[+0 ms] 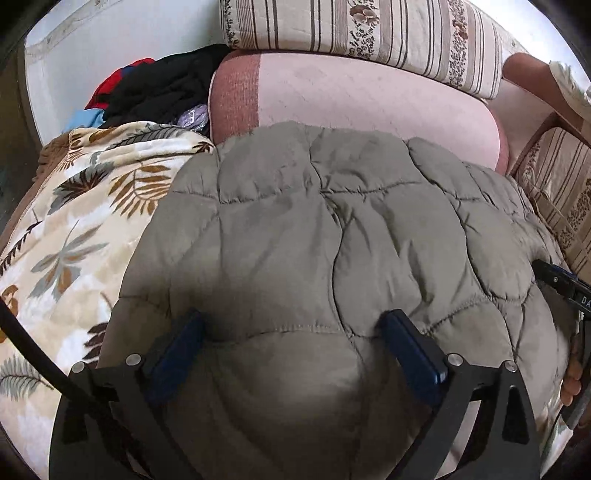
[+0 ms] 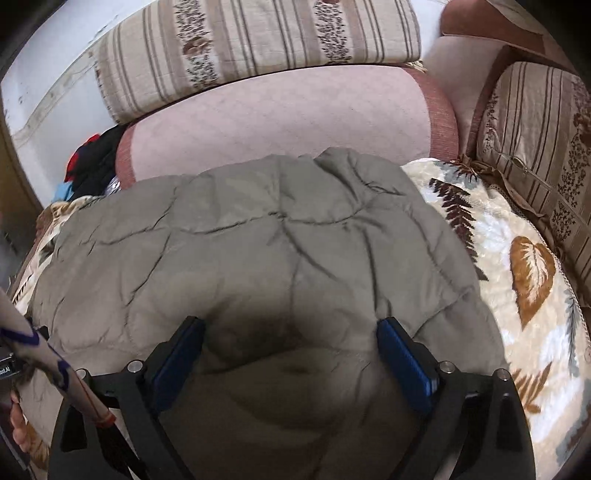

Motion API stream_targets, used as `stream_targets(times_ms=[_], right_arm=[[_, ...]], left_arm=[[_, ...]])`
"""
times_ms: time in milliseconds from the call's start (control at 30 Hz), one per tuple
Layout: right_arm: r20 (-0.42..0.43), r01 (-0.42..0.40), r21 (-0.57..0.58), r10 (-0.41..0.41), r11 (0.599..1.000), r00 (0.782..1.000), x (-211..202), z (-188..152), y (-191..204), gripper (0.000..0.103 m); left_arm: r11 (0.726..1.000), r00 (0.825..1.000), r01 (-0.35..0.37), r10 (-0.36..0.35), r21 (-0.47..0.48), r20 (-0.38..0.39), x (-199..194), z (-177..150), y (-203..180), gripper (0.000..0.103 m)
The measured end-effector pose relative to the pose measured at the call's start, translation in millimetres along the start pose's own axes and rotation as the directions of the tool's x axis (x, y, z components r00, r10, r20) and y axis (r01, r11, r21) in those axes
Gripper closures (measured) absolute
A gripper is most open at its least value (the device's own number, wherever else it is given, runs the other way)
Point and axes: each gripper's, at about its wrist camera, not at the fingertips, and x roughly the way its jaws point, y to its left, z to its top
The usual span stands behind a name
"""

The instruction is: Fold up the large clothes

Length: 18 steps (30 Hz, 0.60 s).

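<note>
A grey-brown quilted puffer jacket [image 1: 314, 229] lies spread on a leaf-print blanket [image 1: 74, 229] over a sofa seat. It also fills the middle of the right wrist view [image 2: 258, 251]. My left gripper [image 1: 293, 325] is open, its blue fingers [image 1: 406, 343] wide apart and pressed onto the jacket's near edge. My right gripper [image 2: 291, 332] is open too, its fingers [image 2: 402, 350] resting on the jacket's near part. The right gripper's body shows at the right edge of the left wrist view [image 1: 565, 284]. Nothing is pinched between either pair of fingers.
A pink sofa cushion [image 1: 369, 99] and a striped floral back cushion [image 1: 362, 33] lie behind the jacket. A pile of dark, red and blue clothes [image 1: 155, 88] sits at the far left. Another striped cushion [image 2: 535, 147] stands at the right. The blanket [image 2: 517, 266] extends right.
</note>
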Motion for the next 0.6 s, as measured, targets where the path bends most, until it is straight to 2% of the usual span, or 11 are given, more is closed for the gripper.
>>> stream_targets(times_ms=[133,167,300,367,467,533,600], right_arm=[[0.02,0.061,0.037,-0.062,0.997,0.998,-9,8,-16,0.006],[0.027,0.102,0.04,-0.103,0.994,0.994,-15,9,-20,0.006],[0.058,0.109,0.038,-0.111,0.993,0.992,-55,0,-26,0.006],[0.079,0.115,0.018,-0.116,0.993,0.99,-80,-11,-23,0.006],[0.097,0.095,0.015,-0.096,0.995,0.991,-115,-31,-14,0.006],[0.094,0.07,0.018,-0.071,0.997,0.993,-134,-47,-6,0.006],[0.088,0.048,0.013,-0.049,0.999,0.995,-153,-64,5,0.006]], left_arm=[[0.999,1.0,0.001,0.0,-0.038,0.028,-19,2,3,0.004],[0.999,0.999,-0.003,0.004,-0.037,0.04,-27,0,2,0.004],[0.997,0.987,-0.081,0.082,-0.017,0.138,-84,-15,-4,0.004],[0.992,0.974,-0.124,0.124,-0.013,0.191,-111,-23,-8,0.004],[0.978,0.934,-0.207,0.201,-0.01,0.297,-157,-39,-14,0.004],[0.975,0.915,-0.22,0.214,-0.021,0.342,-183,-49,-16,0.003],[0.975,0.905,-0.219,0.216,-0.035,0.367,-206,-58,-17,0.002]])
